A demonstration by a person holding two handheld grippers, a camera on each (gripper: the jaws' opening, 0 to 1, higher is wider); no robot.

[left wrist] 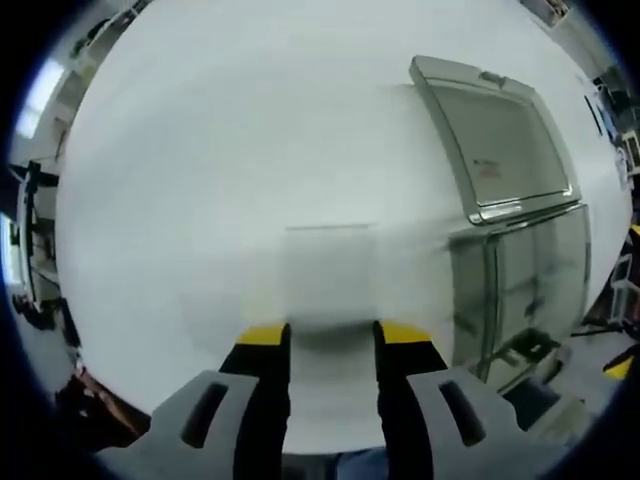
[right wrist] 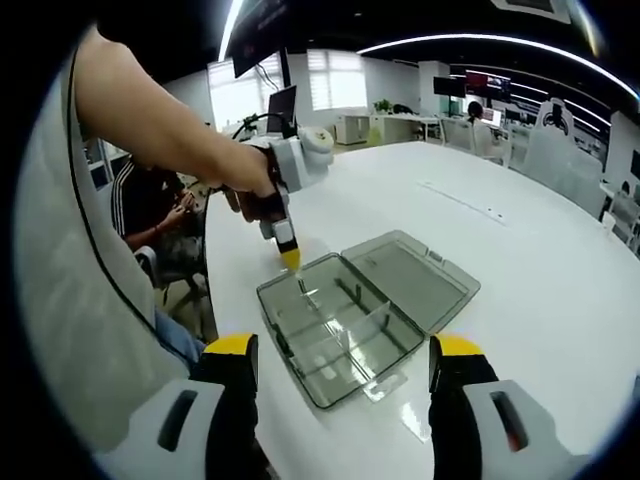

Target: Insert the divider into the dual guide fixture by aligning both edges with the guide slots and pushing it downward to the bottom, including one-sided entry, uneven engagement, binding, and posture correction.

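the person stands at a wide white table [right wrist: 520, 260] with a clear, smoky plastic organiser box [right wrist: 345, 325] lying open on it, its lid [right wrist: 410, 270] folded flat beyond the tray. from the right gripper view, the left gripper [right wrist: 291, 262] is reaching in from the left with its yellow tips down at the near corner of the tray, and a thin clear divider [right wrist: 303, 290] seems to hang from those tips into the box; it is small and hard to make out there. the left gripper view is blurred, but a pale, see-through rectangular sheet sits between its jaws, so i'd say the left one is pinching the divider [left wrist: 328, 270] by its lower edge. the right gripper [right wrist: 343, 365] hangs with its jaws spread wide, holding nothing, just short of the tray's near side. the divider looks light, stiff and slick, and thin enough to tilt or jam if pushed from one end; i'd judge it best taken along the middle of its top edge, so both ends meet the slots in the tray walls evenly.
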